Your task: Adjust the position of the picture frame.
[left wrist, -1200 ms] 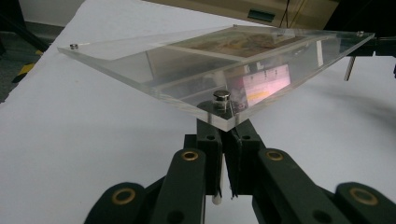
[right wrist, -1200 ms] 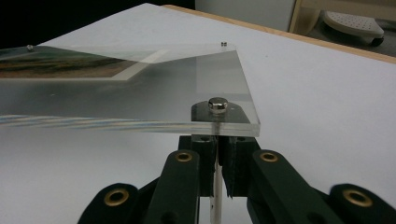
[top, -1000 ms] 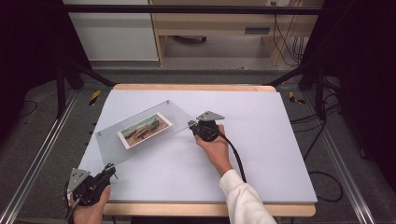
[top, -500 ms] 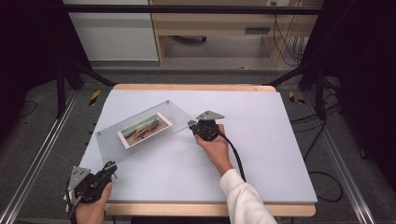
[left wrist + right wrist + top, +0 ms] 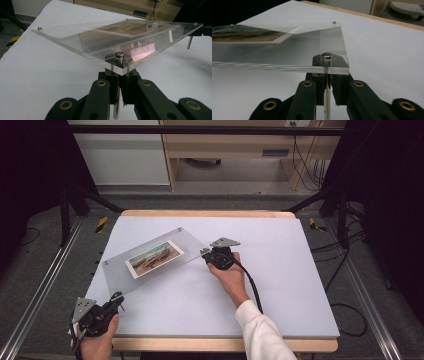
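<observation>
High view shows the clear photo frame [image 5: 152,260] held up over the white table [image 5: 280,290]. Each tool pinches a metal leg under a corner, the left tool [image 5: 118,300] near the person, the right tool [image 5: 205,254] far across. Holding opposite corners likely keeps the frame steady and flat.

One clear acrylic photo frame [image 5: 155,259] holding one photograph [image 5: 153,258]. Two handheld grippers: left gripper [image 5: 119,298], right gripper [image 5: 205,254]. One white table [image 5: 280,270].
</observation>
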The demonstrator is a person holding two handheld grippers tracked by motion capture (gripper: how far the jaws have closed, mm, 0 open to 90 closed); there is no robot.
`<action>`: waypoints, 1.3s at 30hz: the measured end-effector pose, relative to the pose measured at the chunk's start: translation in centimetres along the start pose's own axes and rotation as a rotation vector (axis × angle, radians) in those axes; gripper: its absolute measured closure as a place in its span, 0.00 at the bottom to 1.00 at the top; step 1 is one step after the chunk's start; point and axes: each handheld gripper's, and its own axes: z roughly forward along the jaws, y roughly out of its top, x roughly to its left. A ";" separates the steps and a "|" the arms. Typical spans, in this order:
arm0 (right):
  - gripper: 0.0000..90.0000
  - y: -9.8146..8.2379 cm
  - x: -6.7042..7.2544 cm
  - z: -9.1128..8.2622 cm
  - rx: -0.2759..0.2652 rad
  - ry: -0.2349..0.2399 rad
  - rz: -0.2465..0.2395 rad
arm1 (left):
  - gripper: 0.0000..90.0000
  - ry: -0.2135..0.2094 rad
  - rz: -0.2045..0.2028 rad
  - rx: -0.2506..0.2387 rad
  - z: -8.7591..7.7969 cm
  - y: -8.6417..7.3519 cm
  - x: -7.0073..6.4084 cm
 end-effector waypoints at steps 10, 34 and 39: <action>0.95 0.6 0.3 -0.4 -0.007 -0.012 -0.039 | 0.93 0.009 0.040 -0.013 -0.4 0.6 -0.3; 0.95 2.4 -0.6 -6.0 -0.061 -0.048 -0.035 | 0.91 -0.061 0.108 -0.086 -0.6 3.5 -3.0; 0.95 2.4 -1.6 -7.8 -0.077 -0.082 -0.022 | 0.91 -0.097 0.123 -0.091 0.5 4.3 -4.1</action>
